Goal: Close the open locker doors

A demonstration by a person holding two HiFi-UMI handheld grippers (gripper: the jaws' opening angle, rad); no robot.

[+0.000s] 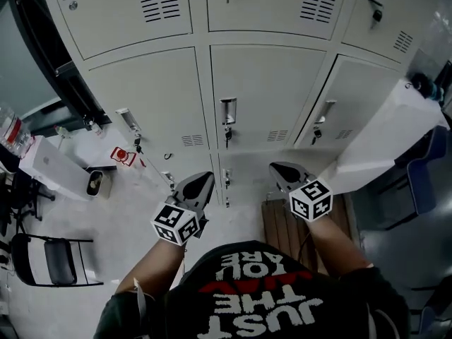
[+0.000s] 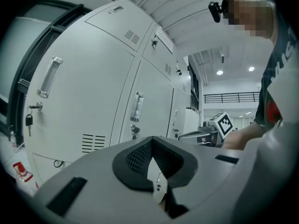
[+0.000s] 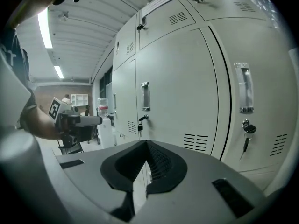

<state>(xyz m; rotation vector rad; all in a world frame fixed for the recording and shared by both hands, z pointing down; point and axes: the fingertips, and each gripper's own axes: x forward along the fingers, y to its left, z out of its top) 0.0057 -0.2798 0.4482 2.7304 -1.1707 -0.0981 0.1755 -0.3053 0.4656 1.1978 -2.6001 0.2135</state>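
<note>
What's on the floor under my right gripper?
A brown slatted wooden board lies on the floor before the lockers. The right gripper and the person's forearm cover part of it, so whether anything rests there cannot be seen.

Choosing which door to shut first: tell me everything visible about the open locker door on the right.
The open locker door is a plain, pale grey panel, seemingly painted metal, swung wide out from the locker bank at the head view's right edge. No handle or vents show on its visible face. The right gripper hangs left of it, not touching.
</note>
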